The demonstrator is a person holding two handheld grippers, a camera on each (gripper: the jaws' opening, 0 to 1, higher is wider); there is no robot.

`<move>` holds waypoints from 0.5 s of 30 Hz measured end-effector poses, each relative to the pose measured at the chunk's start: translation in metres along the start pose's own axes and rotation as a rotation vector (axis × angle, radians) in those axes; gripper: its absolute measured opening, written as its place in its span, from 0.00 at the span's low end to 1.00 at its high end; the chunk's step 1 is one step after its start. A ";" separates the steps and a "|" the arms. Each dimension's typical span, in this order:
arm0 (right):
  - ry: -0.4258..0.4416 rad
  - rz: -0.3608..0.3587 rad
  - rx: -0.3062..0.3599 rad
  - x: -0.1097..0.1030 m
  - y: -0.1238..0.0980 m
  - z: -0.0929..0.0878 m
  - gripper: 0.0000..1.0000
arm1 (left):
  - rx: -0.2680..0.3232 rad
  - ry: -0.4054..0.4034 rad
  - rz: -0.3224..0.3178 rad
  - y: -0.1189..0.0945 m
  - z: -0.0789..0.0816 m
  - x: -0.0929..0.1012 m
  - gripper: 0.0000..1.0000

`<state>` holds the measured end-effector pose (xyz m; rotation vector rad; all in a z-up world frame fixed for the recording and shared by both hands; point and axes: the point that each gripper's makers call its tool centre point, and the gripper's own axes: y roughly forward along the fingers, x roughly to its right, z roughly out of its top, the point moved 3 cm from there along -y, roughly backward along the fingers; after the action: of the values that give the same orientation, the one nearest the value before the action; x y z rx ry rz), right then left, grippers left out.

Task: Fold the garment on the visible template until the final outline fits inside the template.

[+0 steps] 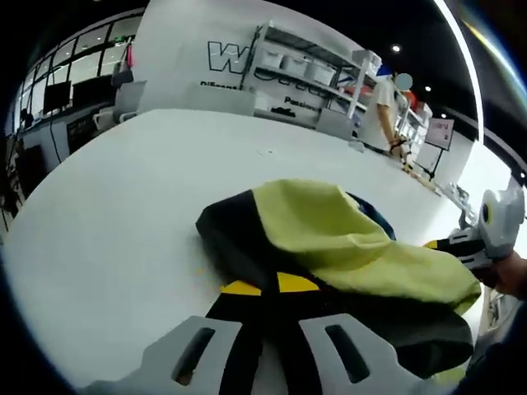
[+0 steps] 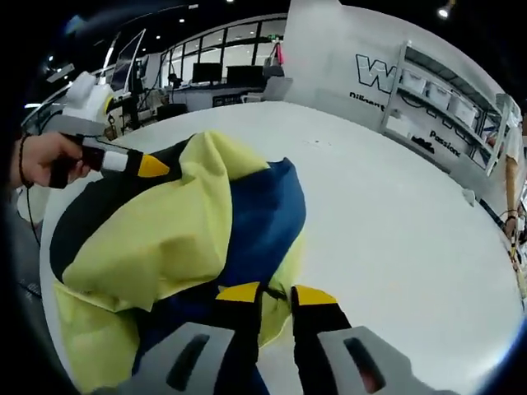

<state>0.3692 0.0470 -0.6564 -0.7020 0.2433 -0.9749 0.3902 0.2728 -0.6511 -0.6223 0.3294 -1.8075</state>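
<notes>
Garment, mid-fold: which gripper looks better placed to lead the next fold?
Hard to separate. Both the left gripper and right gripper appear closed on the garment at its edges. Slightly favour the right: more loose fabric lies ahead of it.

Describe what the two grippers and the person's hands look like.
Both grippers have black fingers with yellow tips rising from light grey slotted bases. The left gripper's fingers carry a white band behind the yellow tip, and the hand holding it wears a thin dark wristband.

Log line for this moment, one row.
left gripper: shut on garment | right gripper: shut on garment | garment: bunched on white table | fold: unfinished
</notes>
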 end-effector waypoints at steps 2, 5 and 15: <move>-0.004 0.000 -0.002 0.000 0.000 0.000 0.02 | -0.001 0.001 0.000 0.000 0.000 0.000 0.00; -0.017 -0.005 -0.013 0.000 0.002 -0.002 0.00 | 0.003 -0.002 0.004 0.000 0.001 -0.003 0.00; -0.043 0.022 0.006 -0.002 0.001 0.002 0.00 | 0.052 -0.056 -0.009 -0.013 0.014 -0.013 0.00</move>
<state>0.3694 0.0501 -0.6553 -0.7123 0.2102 -0.9381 0.3910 0.2899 -0.6357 -0.6374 0.2413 -1.7976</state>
